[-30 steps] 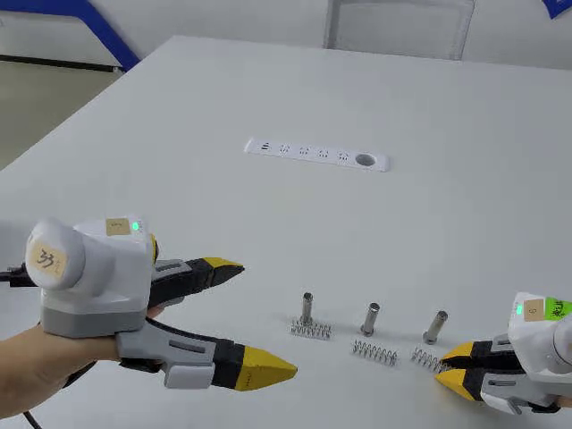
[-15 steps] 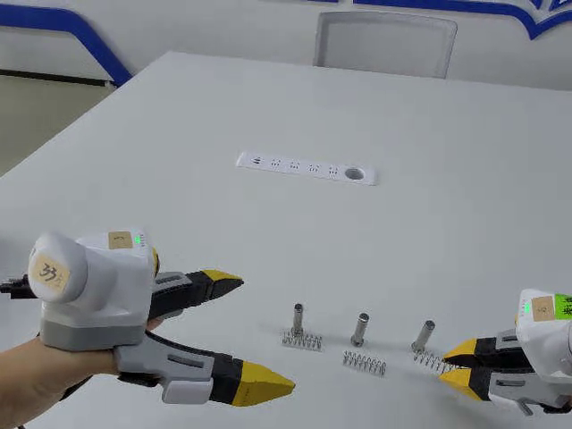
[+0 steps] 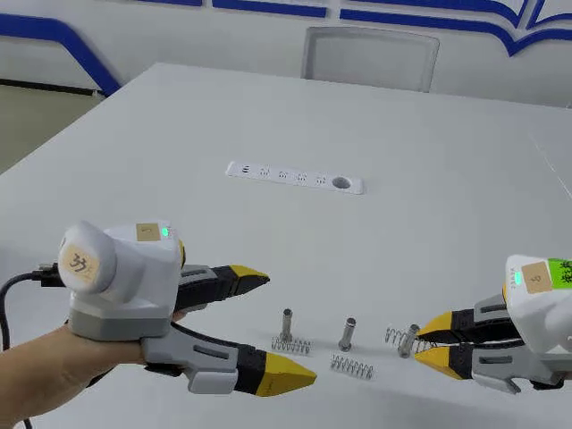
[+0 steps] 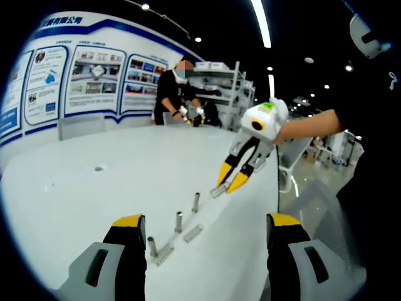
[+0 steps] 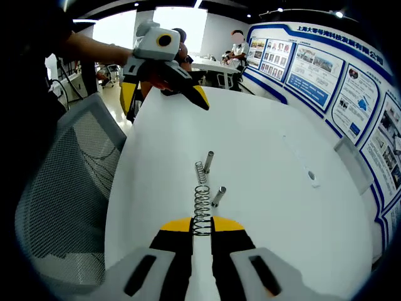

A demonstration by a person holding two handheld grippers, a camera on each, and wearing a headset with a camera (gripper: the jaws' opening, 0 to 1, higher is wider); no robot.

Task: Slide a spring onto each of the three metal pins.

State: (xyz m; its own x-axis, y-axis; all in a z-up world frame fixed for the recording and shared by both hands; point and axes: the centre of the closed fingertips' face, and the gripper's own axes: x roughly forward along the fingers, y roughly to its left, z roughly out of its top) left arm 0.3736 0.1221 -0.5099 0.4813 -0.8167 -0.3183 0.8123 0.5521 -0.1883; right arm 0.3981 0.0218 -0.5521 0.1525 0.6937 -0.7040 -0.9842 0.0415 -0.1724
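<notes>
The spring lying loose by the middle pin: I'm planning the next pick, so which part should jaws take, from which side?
Probably one end of the spring, jaws closing across its coils, coming down from above. It lies flat on the table in front of the upright middle pin, so an end grip leaves most of its bore free to slide over the pin.

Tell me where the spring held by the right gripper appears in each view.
Head view: the spring is lower right, by the right gripper.
Left gripper view: spring at centre, below that gripper.
Right gripper view: spring lower centre, between the jaws.
Shared landmark: the pin beside it.
</notes>
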